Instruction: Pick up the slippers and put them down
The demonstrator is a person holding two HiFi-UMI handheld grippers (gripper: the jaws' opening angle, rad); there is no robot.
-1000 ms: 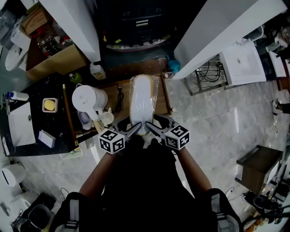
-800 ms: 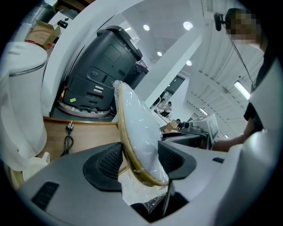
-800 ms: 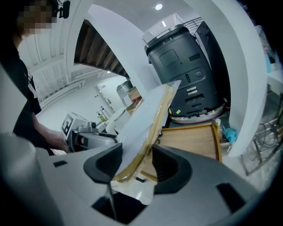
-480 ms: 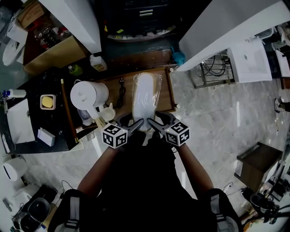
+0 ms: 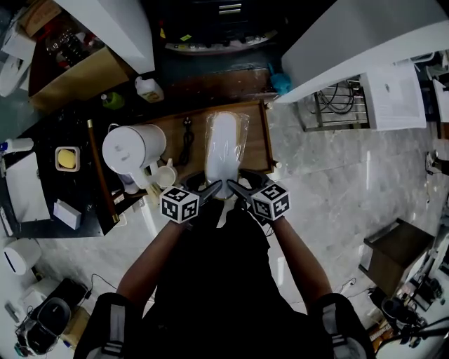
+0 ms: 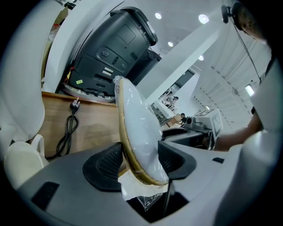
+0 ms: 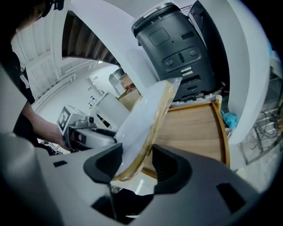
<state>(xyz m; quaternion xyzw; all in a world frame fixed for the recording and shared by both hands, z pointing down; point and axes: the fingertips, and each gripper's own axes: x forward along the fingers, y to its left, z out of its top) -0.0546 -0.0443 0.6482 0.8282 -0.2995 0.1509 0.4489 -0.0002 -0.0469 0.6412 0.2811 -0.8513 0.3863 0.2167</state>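
Note:
A pair of white slippers (image 5: 224,147) in a clear plastic wrap hangs lengthwise over a wooden tray (image 5: 258,144), its far end pointing away from me. My left gripper (image 5: 210,191) is shut on the near end from the left, and my right gripper (image 5: 238,189) is shut on it from the right. In the left gripper view the slippers (image 6: 136,128) stand on edge between the black pads of the left gripper (image 6: 139,161). In the right gripper view the slippers (image 7: 148,117) lean left between the pads of the right gripper (image 7: 138,164). A loose plastic tail hangs below each grip.
A white kettle (image 5: 132,147), a white cup (image 5: 165,175) and a black power cord (image 5: 186,144) sit on the tray's left part. A black machine (image 5: 210,21) stands behind it. White beams flank the tray, and a wire rack (image 5: 340,105) is at the right.
Both grippers have sunk with the slippers toward the wooden tray. The grips look unchanged.

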